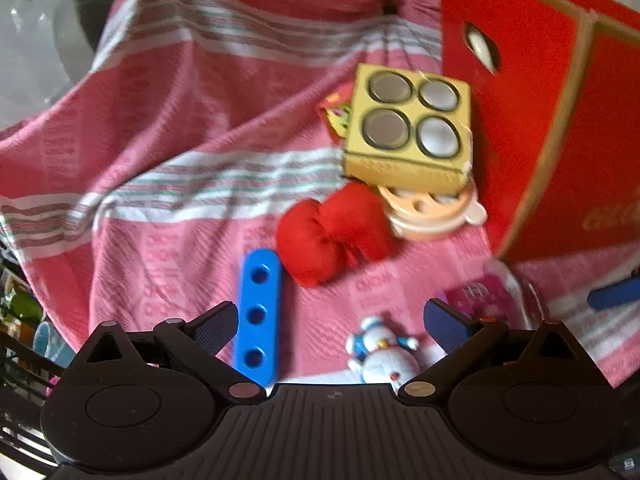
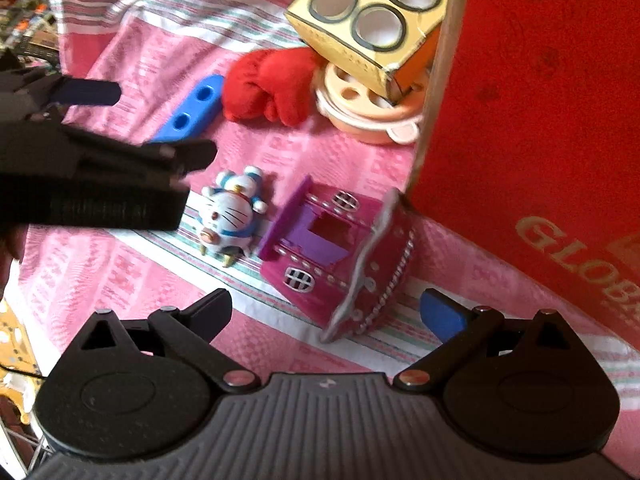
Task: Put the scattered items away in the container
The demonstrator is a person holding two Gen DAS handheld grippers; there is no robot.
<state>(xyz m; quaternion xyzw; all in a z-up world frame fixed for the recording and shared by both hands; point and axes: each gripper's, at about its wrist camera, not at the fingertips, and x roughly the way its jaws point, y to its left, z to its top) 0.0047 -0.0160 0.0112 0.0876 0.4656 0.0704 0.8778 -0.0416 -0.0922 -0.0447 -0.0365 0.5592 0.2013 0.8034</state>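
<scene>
Toys lie scattered on a pink striped cloth (image 1: 160, 140). My left gripper (image 1: 332, 324) is open, with a blue three-hole bar (image 1: 258, 316) by its left finger and a white and blue cat figure (image 1: 380, 352) between the fingers, untouched. Beyond lie a red plush bow (image 1: 332, 232), a yellow box with four rings (image 1: 408, 128) and a peach round lid (image 1: 432, 212). My right gripper (image 2: 326, 310) is open just above a tipped pink toy house (image 2: 340, 248). The red cardboard box (image 2: 540, 120) stands on the right. The left gripper (image 2: 164, 123) shows at left, near the cat figure (image 2: 232, 216).
The tall wall of the red cardboard box (image 1: 540, 120) closes off the right side, and the yellow box (image 2: 368, 16) leans close against it. A glass surface (image 1: 36, 60) shows past the cloth at far left. Cluttered objects (image 2: 24, 8) sit beyond the cloth's left edge.
</scene>
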